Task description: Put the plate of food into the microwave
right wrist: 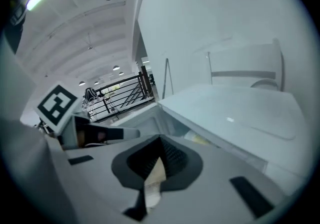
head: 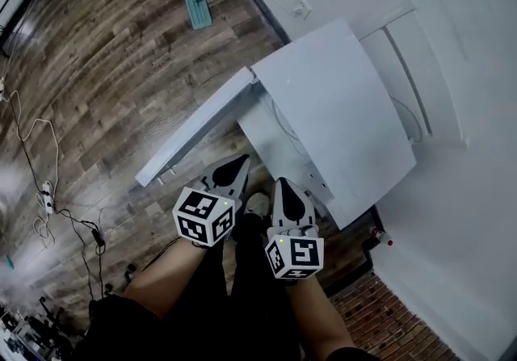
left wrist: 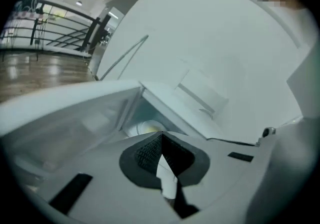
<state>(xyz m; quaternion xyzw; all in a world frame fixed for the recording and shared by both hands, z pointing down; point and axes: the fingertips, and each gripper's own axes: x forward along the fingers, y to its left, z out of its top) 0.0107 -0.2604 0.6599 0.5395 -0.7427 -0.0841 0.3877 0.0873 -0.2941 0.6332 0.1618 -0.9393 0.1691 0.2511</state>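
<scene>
Plate of food [left wrist: 144,128] lies inside the microwave [head: 339,109], just ahead of both grippers. Its door [head: 198,125] stands swung open to the left. The left gripper [head: 237,165], closed and empty, is nearer the door; the right gripper [head: 287,191], also closed and empty, points alongside it at the cavity.

The white, box-shaped microwave [head: 331,101] stands against a white wall with its door [head: 198,129] swung wide open to the left. The pale round plate [left wrist: 142,128] sits inside the cavity. Only part of it shows past the door frame, with something yellowish on it that is too small to identify.
</scene>
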